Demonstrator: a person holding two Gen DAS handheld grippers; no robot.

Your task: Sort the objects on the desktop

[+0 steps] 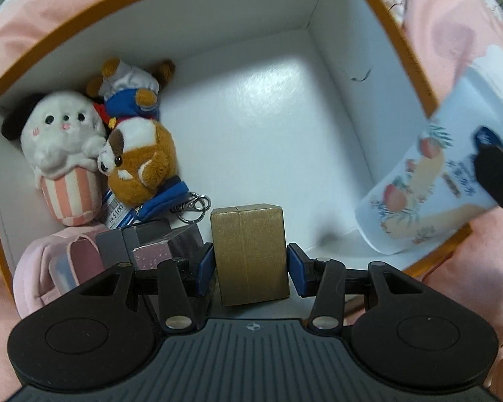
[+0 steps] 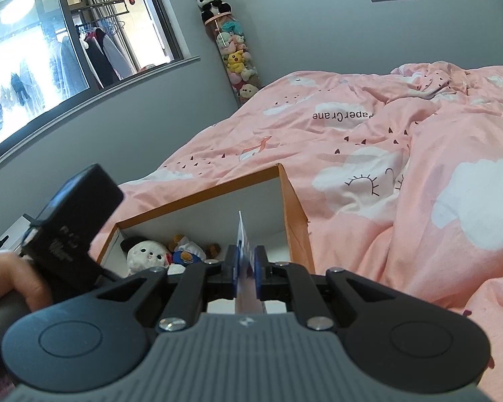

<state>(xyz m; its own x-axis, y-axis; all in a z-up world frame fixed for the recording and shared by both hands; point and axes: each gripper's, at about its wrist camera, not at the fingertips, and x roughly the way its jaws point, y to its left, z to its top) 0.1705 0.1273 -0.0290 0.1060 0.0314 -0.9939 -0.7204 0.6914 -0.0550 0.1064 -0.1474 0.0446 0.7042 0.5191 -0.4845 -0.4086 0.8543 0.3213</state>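
An orange-rimmed white storage box (image 1: 322,13) sits on the pink bed. My left gripper (image 1: 251,269) reaches into it with its blue pads either side of a small gold box (image 1: 249,254), a small gap showing on each side. Inside lie a white plush (image 1: 62,147), a brown dog plush (image 1: 141,160), a grey box (image 1: 144,241) and a pink case (image 1: 50,261). My right gripper (image 2: 246,276) is shut on a flat white printed packet (image 2: 244,251), seen edge-on over the box (image 2: 295,214). The packet also shows in the left wrist view (image 1: 436,181) at the box's right rim.
The pink duvet (image 2: 402,167) spreads to the right and behind the box. A window (image 2: 33,67) and a grey wall lie to the left. A tall tube of plush toys (image 2: 231,47) stands in the corner. The left gripper's body (image 2: 70,227) is close on my left.
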